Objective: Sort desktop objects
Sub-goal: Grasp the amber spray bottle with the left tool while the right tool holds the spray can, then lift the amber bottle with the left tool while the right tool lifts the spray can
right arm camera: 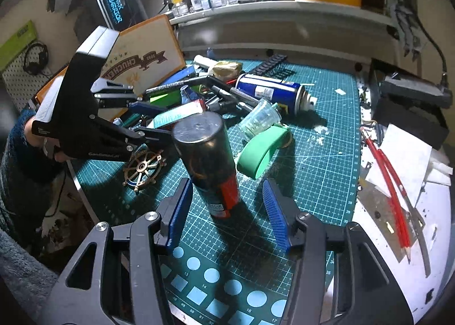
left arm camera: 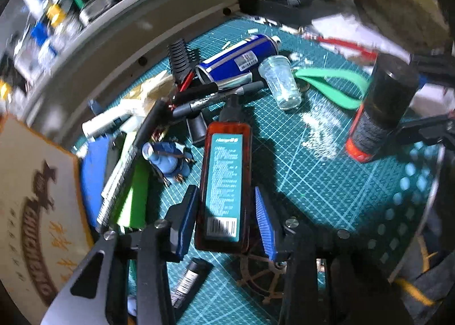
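Note:
My left gripper (left arm camera: pixel 226 222) has a red-brown flat bottle with a teal label (left arm camera: pixel 224 182) between its blue pads; the left pad touches it, the right pad stands a little off. The bottle also shows in the right wrist view (right arm camera: pixel 177 115), held above the mat. My right gripper (right arm camera: pixel 227 212) is open around an upright black spray can with a red base (right arm camera: pixel 212 165), its pads apart from the can. That can also shows in the left wrist view (left arm camera: pixel 378 108). A blue spray can (left arm camera: pixel 239 59) lies on the green cutting mat (left arm camera: pixel 327 182).
A clear plastic cup (left arm camera: pixel 281 83), green strap (left arm camera: pixel 335 83), black markers (left arm camera: pixel 216 97), a white tube (left arm camera: pixel 105 123) and a small blue figure (left arm camera: pixel 167 160) lie in a pile. A wooden ship's wheel (right arm camera: pixel 145 167) lies near the left gripper. Red pencils (right arm camera: pixel 389 180) and paper are at right.

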Action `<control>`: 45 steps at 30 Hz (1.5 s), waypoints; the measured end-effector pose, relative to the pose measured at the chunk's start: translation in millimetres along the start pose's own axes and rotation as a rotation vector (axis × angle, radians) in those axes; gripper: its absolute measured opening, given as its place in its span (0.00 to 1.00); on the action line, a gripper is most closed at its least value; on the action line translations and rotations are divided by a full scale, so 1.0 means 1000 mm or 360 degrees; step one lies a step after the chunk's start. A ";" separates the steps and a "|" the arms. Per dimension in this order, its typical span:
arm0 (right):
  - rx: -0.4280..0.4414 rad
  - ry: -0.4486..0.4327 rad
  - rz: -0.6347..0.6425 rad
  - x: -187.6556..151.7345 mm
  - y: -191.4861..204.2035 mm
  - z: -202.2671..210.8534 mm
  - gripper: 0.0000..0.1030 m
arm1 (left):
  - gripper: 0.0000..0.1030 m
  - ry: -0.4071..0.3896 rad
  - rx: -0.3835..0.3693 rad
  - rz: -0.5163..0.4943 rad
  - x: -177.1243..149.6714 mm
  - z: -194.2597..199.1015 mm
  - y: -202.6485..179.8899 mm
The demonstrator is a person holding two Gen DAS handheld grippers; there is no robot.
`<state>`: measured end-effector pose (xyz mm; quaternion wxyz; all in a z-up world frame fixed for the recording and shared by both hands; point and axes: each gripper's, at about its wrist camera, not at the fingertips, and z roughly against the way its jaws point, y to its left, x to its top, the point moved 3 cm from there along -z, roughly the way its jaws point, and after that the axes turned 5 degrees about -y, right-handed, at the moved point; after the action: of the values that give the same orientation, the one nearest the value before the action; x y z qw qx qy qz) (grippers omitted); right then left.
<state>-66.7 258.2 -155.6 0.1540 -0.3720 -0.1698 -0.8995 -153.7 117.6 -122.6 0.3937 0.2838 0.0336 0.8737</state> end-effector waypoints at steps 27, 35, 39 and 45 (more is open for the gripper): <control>-0.0015 -0.0037 -0.0019 0.009 0.012 0.014 0.48 | 0.34 -0.0609 0.0015 0.0625 -0.014 0.074 0.043; -0.0110 -0.0052 -0.0004 0.003 0.015 0.019 0.48 | 0.34 -0.0638 0.0043 0.0783 -0.039 0.065 0.024; -0.0143 -0.0205 -0.0024 -0.003 0.015 0.030 0.48 | 0.34 -0.0699 0.0076 0.0774 -0.041 0.065 0.022; -0.0211 -0.0404 -0.0079 -0.009 0.022 0.029 0.48 | 0.40 -0.0815 0.0086 0.0866 -0.049 0.068 0.020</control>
<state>-34.0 252.0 -138.6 0.0840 -0.4878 -0.1373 -0.8580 -105.8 57.7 -82.8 0.1350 0.5019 -0.1196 0.8459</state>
